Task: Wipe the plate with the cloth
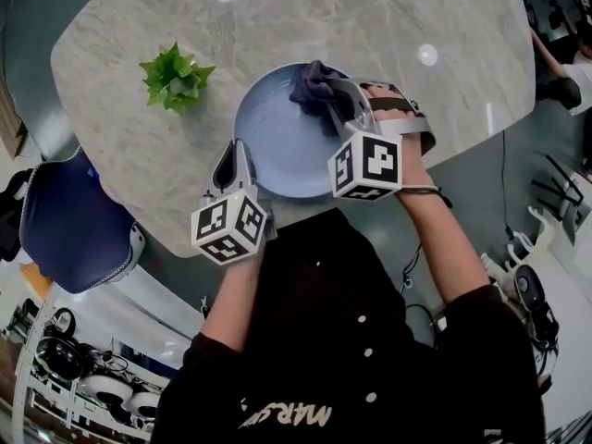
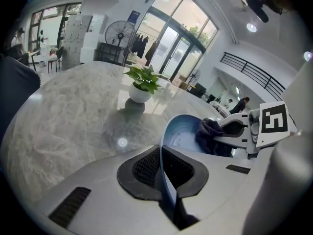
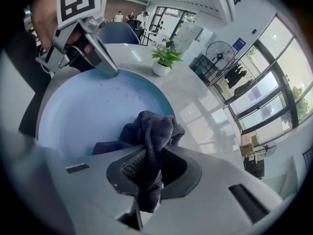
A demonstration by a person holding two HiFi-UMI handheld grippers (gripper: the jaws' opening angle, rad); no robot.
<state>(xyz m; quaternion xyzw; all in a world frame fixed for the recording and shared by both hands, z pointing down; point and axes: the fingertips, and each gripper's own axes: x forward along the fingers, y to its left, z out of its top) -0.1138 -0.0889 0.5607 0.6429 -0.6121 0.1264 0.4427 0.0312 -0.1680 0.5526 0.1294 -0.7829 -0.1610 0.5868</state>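
on a grey marble table [image 1: 388,26], a pale blue plate [image 1: 273,151], close to the edge nearest the person. left gripper [image 2: 161,155] clamped on the plate's near-left rim: jaws drawn together, thin rim edge-on between the black pads [image 2: 144,168], plainly so in the left gripper view. right gripper [image 3: 146,168] squeezed tight on a dark grey cloth [image 3: 154,129], with bunched folds pinched in the jaws and bulging out past the tips. cloth down on the plate's far-right part in the head view, touching the blue face just inside the rim. faint specks on the plate's face in the right gripper view. both grippers over the plate, apart from each other, one at each side, each with a marker cube [image 1: 229,225] at the back. left of the plate in the head view, a small green plant [image 1: 176,77] in a white pot, apart from the plate. dark blue chair [image 1: 69,220] at the table's left edge. black top with white buttons and bare forearms at the bottom of the head view
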